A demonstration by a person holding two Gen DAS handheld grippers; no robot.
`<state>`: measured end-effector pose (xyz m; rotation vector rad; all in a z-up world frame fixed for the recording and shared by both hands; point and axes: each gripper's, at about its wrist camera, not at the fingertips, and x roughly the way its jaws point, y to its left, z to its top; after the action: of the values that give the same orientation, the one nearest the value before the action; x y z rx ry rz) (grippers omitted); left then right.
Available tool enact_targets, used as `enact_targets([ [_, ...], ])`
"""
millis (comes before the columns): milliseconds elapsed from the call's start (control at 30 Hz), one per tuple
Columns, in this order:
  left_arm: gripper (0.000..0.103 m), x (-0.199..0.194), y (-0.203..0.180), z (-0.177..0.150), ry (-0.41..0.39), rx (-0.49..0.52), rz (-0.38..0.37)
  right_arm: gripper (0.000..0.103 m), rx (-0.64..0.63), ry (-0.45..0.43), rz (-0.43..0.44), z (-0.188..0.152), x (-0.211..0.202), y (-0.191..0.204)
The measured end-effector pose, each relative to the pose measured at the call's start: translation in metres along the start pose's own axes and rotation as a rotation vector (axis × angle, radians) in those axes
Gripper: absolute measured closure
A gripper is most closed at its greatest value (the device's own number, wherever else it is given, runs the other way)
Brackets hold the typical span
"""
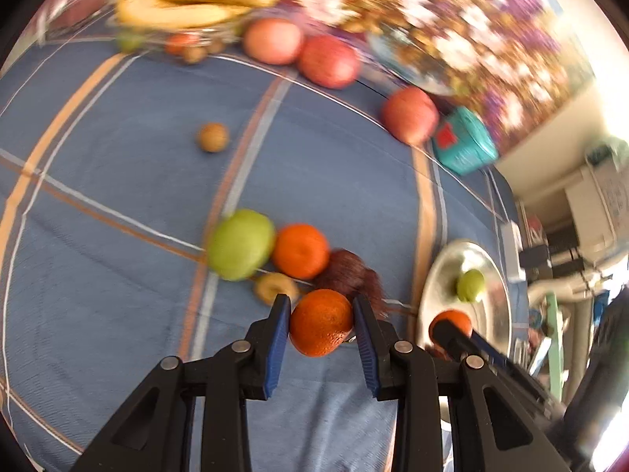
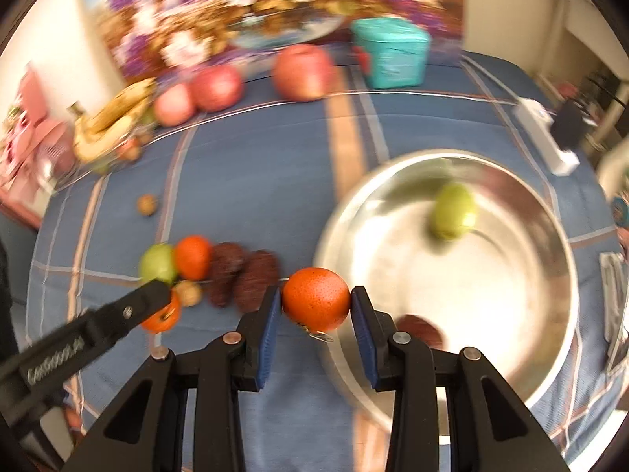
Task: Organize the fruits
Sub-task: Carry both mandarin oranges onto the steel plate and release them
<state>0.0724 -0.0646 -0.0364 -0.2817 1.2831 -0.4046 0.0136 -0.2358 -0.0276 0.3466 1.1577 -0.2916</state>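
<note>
My left gripper [image 1: 321,328] is shut on an orange [image 1: 320,327] just above the blue cloth, next to a green apple [image 1: 240,244], another orange [image 1: 300,251], dark brown fruit [image 1: 350,273] and a walnut [image 1: 275,287]. My right gripper [image 2: 315,302] is shut on a second orange [image 2: 315,299] at the near left rim of the steel bowl [image 2: 550,346]. The bowl holds a green fruit [image 2: 452,210] and a dark one [image 2: 420,330]. The left gripper shows in the right wrist view [image 2: 157,306], and the right one in the left wrist view [image 1: 448,332].
Bananas [image 1: 188,0] in a glass dish, three red apples [image 1: 328,61] and a teal box [image 1: 464,145] stand along the back by a flowered picture. A lone walnut [image 1: 212,137] lies mid-cloth. A white power strip [image 2: 546,137] lies beyond the bowl near the table's right edge.
</note>
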Motion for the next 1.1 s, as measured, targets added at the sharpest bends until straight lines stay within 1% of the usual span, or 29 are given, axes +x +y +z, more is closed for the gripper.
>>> enact_targets([
  [167,0.068,0.013,-0.04,-0.013,0.025,0.109,-0.045,0.065,0.122,-0.002,-0.043,0.002,-0.003,-0.046],
  [300,0.068,0.023,-0.07,-0.026,0.037,0.202,-0.079,0.065,0.193,-0.011,-0.068,0.001,-0.006,-0.074],
  [433,0.068,0.035,-0.097,-0.034,0.046,0.272,-0.116,0.065,0.236,-0.02,-0.067,0.0,-0.01,-0.09],
  [533,0.068,0.044,-0.11,-0.037,0.044,0.311,-0.113,0.065,0.253,-0.022,-0.069,-0.001,-0.011,-0.095],
  [633,0.068,0.047,-0.115,-0.038,0.036,0.324,-0.115,0.065,0.252,-0.022,-0.068,-0.001,-0.011,-0.094],
  [767,0.067,0.045,-0.116,-0.038,0.012,0.343,-0.094,0.065,0.25,-0.026,-0.061,0.0,-0.013,-0.094],
  [900,0.066,0.048,-0.115,-0.04,0.029,0.345,-0.106,0.064,0.255,-0.024,-0.073,0.001,-0.011,-0.093],
  [967,0.066,0.048,-0.115,-0.04,0.027,0.346,-0.101,0.058,0.261,-0.027,-0.083,0.001,-0.012,-0.095],
  [1000,0.066,0.047,-0.115,-0.039,0.022,0.345,-0.101,0.053,0.263,-0.028,-0.086,0.002,-0.012,-0.096],
  [1100,0.065,0.045,-0.112,-0.037,0.017,0.332,-0.109,0.052,0.272,-0.03,-0.083,0.002,-0.013,-0.098],
])
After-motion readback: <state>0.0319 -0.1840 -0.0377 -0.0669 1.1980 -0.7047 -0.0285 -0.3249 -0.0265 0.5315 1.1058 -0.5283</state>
